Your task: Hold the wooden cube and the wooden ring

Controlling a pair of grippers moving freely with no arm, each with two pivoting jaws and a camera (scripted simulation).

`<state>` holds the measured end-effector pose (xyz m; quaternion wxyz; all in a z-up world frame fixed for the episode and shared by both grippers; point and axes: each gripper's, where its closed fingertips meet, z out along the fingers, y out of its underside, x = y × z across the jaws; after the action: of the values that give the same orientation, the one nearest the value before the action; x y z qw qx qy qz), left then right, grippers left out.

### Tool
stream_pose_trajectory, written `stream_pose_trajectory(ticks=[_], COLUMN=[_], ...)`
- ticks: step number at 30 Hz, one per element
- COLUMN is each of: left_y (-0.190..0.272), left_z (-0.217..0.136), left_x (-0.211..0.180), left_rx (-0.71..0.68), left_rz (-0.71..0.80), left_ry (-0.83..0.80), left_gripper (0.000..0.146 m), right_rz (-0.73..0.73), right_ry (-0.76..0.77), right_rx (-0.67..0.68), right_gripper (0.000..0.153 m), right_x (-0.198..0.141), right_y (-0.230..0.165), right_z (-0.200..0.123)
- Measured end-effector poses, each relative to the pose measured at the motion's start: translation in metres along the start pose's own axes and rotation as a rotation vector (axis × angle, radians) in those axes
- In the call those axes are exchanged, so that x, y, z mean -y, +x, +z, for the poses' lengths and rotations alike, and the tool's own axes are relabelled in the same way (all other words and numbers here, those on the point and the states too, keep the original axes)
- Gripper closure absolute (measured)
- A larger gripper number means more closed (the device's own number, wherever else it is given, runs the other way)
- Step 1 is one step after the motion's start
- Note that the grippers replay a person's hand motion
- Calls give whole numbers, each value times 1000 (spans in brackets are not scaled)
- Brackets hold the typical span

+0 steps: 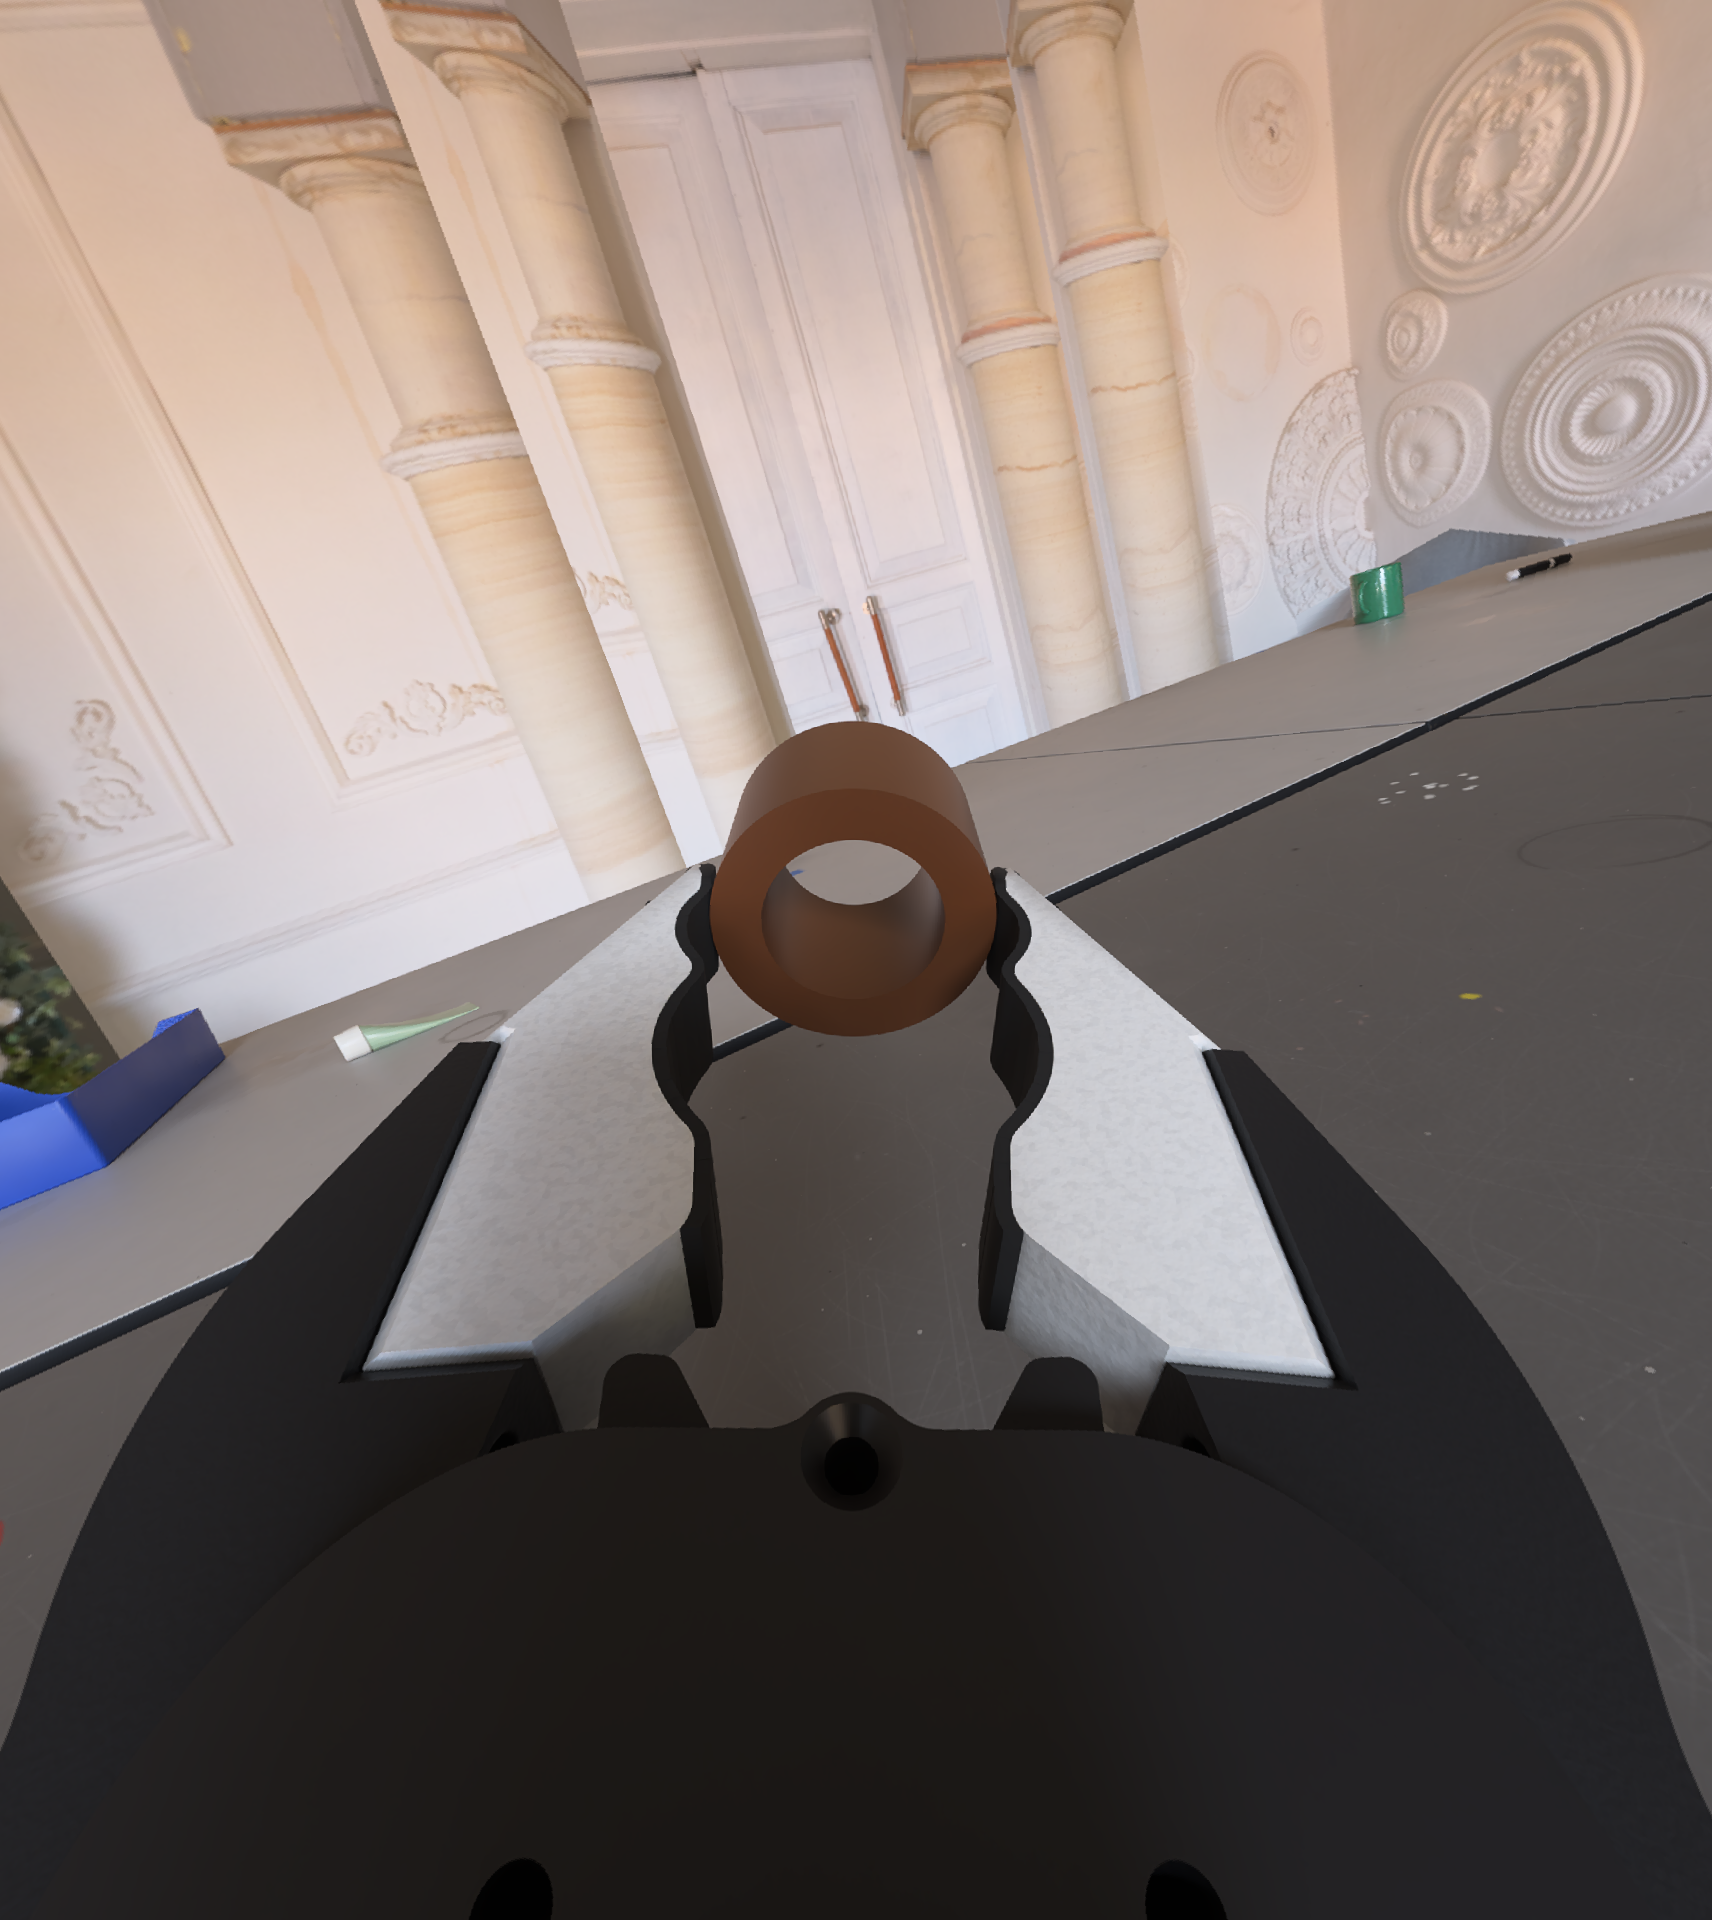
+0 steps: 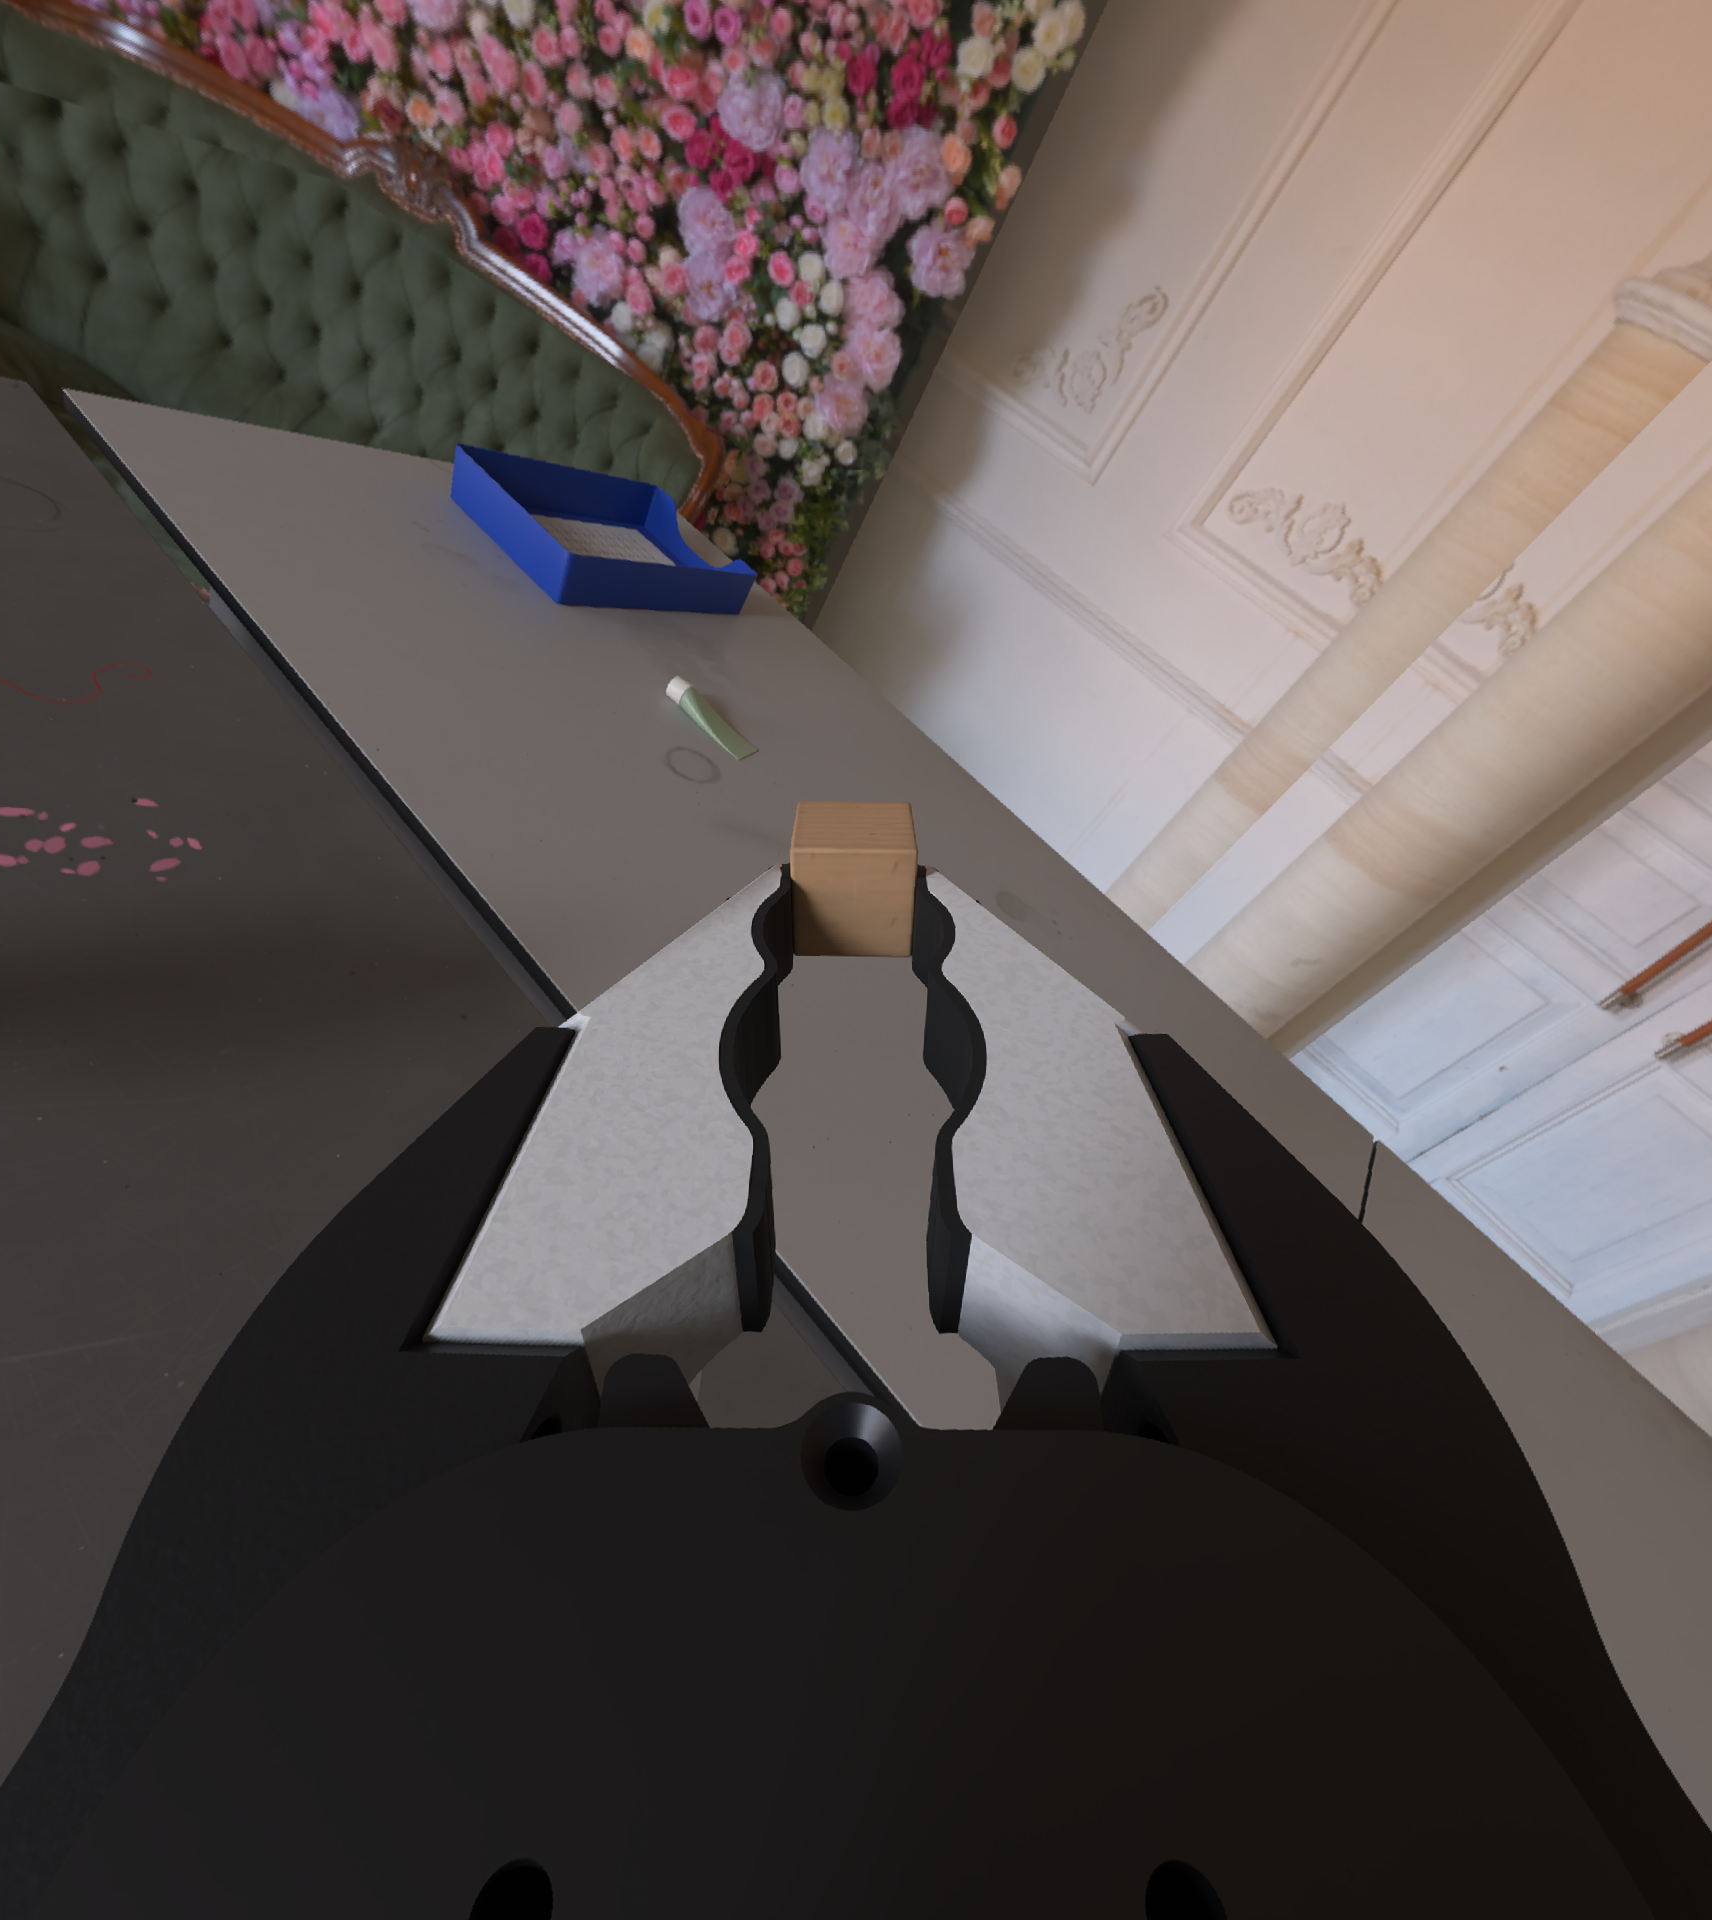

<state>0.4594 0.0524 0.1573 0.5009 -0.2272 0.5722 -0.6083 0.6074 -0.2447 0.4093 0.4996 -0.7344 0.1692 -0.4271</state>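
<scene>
My left gripper pinched the brown ring at its tips, and my right gripper pinched the pale cube above the grey table.

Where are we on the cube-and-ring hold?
Done: both grasps look made. The left gripper has its fingers closed on the sides of the wooden ring, bore facing the camera. The right gripper pinches the wooden cube at its fingertips. Both appear lifted off the grey table. Left: just keep holding.
</scene>
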Motion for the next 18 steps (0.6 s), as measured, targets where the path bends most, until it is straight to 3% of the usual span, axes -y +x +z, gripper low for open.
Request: stream_pose_trajectory(ticks=[18], left_y=[9], left_z=[1], left_x=[-22], left_rx=[-29], left_rz=[-6], left_ry=[-68], left_gripper=[94], right_rz=[74], right_ry=[33], right_rx=[-28], right_gripper=[131], right_x=[-112], right_y=[-54], right_z=[32])
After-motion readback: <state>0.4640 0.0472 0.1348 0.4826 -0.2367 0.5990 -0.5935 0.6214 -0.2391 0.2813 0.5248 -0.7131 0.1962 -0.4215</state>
